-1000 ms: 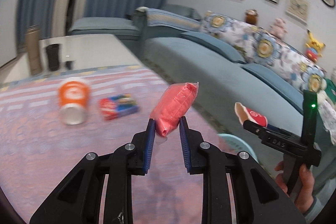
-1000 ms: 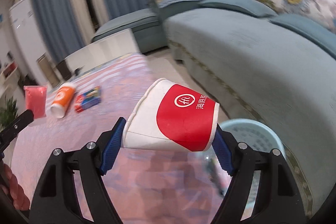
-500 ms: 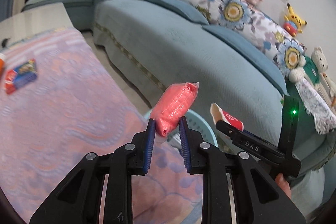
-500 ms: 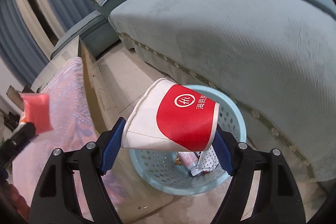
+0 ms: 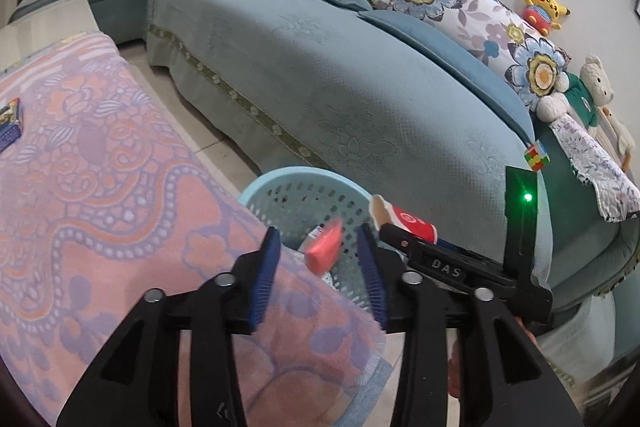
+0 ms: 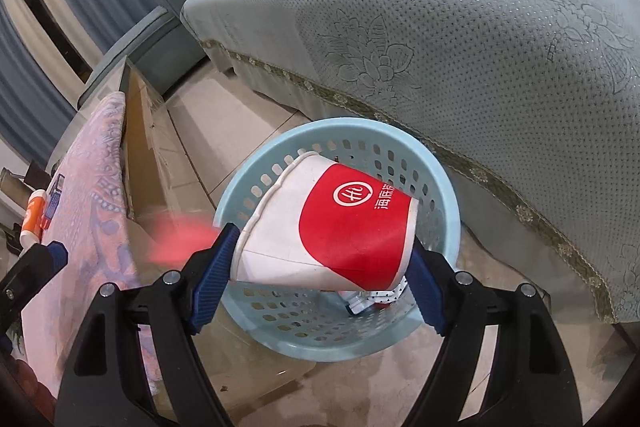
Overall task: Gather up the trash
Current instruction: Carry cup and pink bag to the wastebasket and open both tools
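Note:
My left gripper (image 5: 320,259) is open over the table edge. The red packet (image 5: 325,247) is loose between its fingers, blurred, falling toward the light blue basket (image 5: 280,183); it shows as a red blur in the right wrist view (image 6: 180,239). My right gripper (image 6: 320,259) is shut on a crushed red-and-white paper cup (image 6: 332,227) and holds it above the basket (image 6: 256,179). The cup also shows in the left wrist view (image 5: 404,219). Some trash lies at the basket bottom (image 6: 372,297).
A pink patterned cloth (image 5: 100,167) covers the table at left. An orange cup (image 6: 34,215) and a blue packet (image 5: 10,123) lie on it farther back. A blue-green sofa (image 5: 340,87) stands right behind the basket.
My left gripper has opened and let go of the red packet, which now drops toward the basket. Both grippers have moved closer over the basket.

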